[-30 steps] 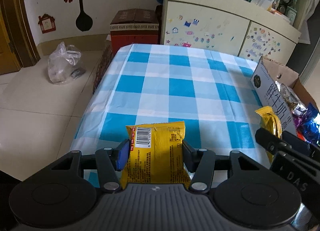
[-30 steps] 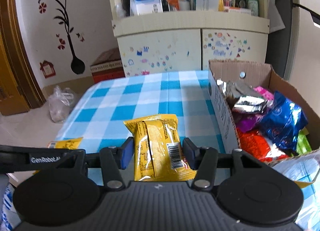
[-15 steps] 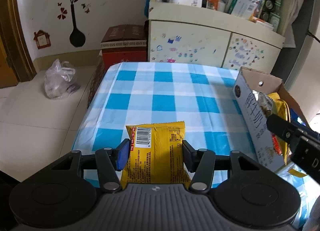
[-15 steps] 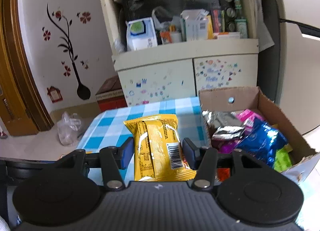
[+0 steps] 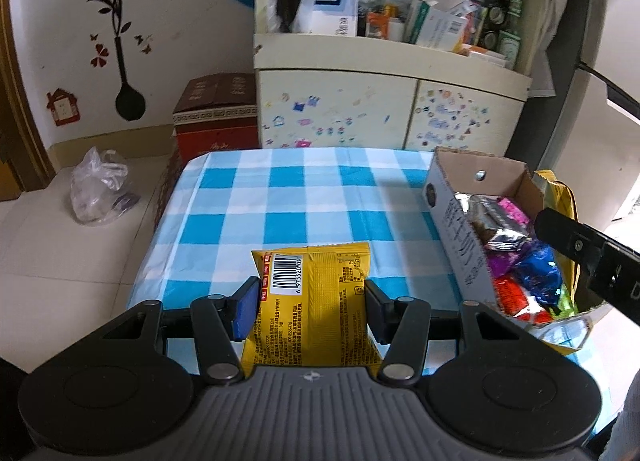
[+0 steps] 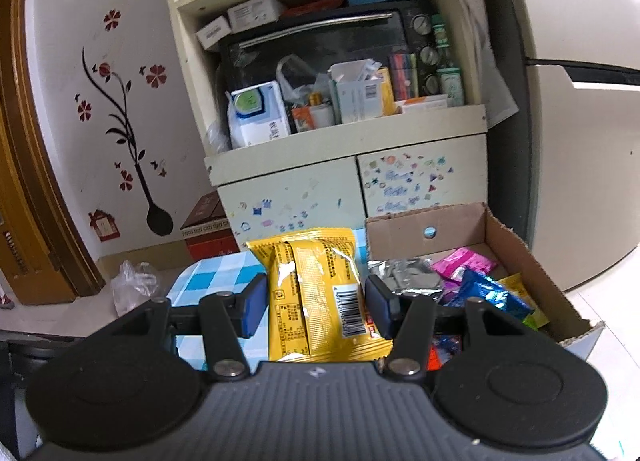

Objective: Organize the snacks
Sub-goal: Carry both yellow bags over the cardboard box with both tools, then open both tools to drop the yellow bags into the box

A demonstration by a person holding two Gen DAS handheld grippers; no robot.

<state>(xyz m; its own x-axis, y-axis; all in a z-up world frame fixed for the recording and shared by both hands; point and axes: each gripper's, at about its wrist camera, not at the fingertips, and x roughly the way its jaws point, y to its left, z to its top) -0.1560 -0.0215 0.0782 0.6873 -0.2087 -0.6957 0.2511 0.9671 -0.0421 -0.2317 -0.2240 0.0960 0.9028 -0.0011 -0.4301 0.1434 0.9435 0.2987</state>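
Observation:
My left gripper point(image 5: 310, 303) is shut on a yellow snack packet point(image 5: 314, 309), barcode up, held above the near end of the blue-checked table point(image 5: 288, 197). My right gripper point(image 6: 314, 303) is shut on a second yellow snack packet point(image 6: 316, 297), lifted in front of the cardboard box point(image 6: 516, 253). That box point(image 5: 452, 213) stands at the table's right edge and holds several foil packets, silver point(image 5: 496, 221), pink, blue point(image 6: 488, 293) and red. In the left wrist view the right gripper's black body point(image 5: 588, 257) reaches over the box with its yellow packet point(image 5: 560, 193) behind it.
A cream cabinet point(image 5: 384, 109) with stickered doors stands behind the table, its shelf crowded with boxes and a toaster oven point(image 6: 320, 49). A red-brown carton point(image 5: 218, 113) and a plastic bag point(image 5: 100, 189) sit on the floor at left. A white fridge point(image 6: 580, 121) is at right.
Both grippers have risen with their packets still held. The right gripper has moved over toward the box, which has come into fuller view in the left wrist view.

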